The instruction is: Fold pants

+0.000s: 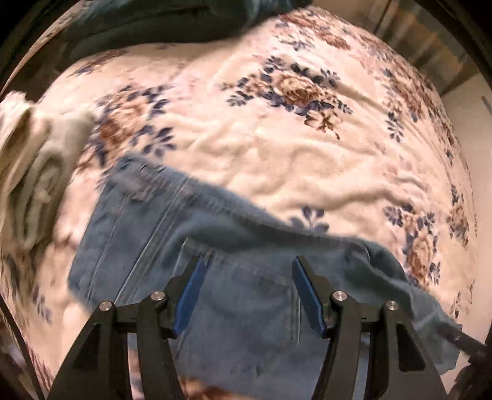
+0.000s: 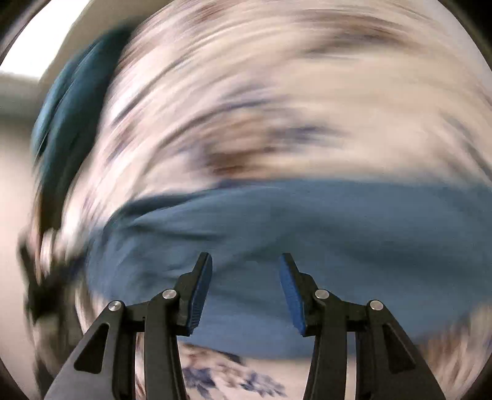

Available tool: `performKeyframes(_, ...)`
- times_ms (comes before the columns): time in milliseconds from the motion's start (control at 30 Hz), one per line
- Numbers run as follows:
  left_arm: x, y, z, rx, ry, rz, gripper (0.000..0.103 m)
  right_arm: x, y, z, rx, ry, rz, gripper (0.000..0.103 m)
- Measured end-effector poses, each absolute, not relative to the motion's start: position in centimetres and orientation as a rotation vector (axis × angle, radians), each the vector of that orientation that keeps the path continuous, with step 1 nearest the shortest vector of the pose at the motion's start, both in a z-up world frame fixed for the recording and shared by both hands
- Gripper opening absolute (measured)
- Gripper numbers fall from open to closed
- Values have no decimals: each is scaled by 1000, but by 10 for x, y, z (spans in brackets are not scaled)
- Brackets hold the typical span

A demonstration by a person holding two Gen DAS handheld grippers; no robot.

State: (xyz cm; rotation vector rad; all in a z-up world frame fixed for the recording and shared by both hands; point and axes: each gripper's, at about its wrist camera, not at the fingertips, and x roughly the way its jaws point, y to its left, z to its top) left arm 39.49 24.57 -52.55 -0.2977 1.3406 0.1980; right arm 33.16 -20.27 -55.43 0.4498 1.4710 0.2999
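A pair of light blue denim pants (image 1: 246, 295) lies on a floral blanket (image 1: 276, 147), with seams and a back pocket showing in the left wrist view. My left gripper (image 1: 247, 261) is open and empty just above the pocket area. In the right wrist view the pants (image 2: 307, 227) appear as a blurred blue band across the blanket (image 2: 276, 92). My right gripper (image 2: 246, 258) is open and empty above the denim. The right view is heavily motion-blurred.
A folded cream cloth (image 1: 33, 160) lies at the left of the blanket. A dark teal cloth (image 1: 153, 24) is bunched at the far edge, and also shows in the right wrist view (image 2: 70, 101). A wooden floor (image 1: 430, 40) shows beyond the bed at the far right.
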Motion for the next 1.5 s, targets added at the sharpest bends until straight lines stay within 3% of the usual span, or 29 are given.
performKeyframes(133, 422, 250, -555, -337, 1402, 174, 57, 384, -90, -596, 271, 1664, 563, 44)
performKeyframes(167, 425, 251, -562, -326, 1418, 182, 57, 393, -74, -610, 241, 1679, 547, 35)
performKeyframes(200, 429, 253, -570, -314, 1436, 189, 57, 400, -65, -621, 209, 1693, 534, 18)
performKeyframes(267, 436, 259, -589, -292, 1469, 184, 59, 415, -64, -638, 160, 1682, 439, 0)
performKeyframes(467, 442, 259, -579, -292, 1484, 179, 57, 444, -120, -659, 428, 1656, 245, 0)
performKeyframes(633, 423, 228, -543, -351, 1461, 76, 58, 452, -106, -604, 430, 1563, 355, 5)
performKeyframes(733, 428, 196, -562, -309, 1513, 4, 59, 450, -75, -592, 409, 1584, 497, 5)
performKeyframes(867, 448, 188, -607, -263, 1563, 60, 59, 448, -44, -630, 348, 1716, 593, 5)
performKeyframes(1000, 468, 192, -610, -213, 1506, 104, 60, 455, -57, -664, 323, 1729, 463, 0)
performKeyframes(1167, 465, 204, -590, -263, 1497, 98, 60, 455, -67, -664, 376, 1687, 377, 0)
performKeyframes(1233, 443, 223, -560, -297, 1442, 92, 60, 446, -61, -643, 329, 1650, 365, 8)
performKeyframes(1267, 427, 238, -547, -342, 1415, 90, 60, 440, -53, -632, 312, 1635, 369, 26)
performKeyframes(1300, 413, 248, -538, -371, 1400, 97, 60, 430, -50, -619, 326, 1613, 379, 61)
performKeyframes(1367, 370, 279, -522, -453, 1380, 163, 60, 400, -63, -601, 470, 1564, 392, 88)
performKeyframes(1500, 284, 335, -525, -687, 1413, 342, 60, 317, -92, -603, 808, 1585, 253, 88)
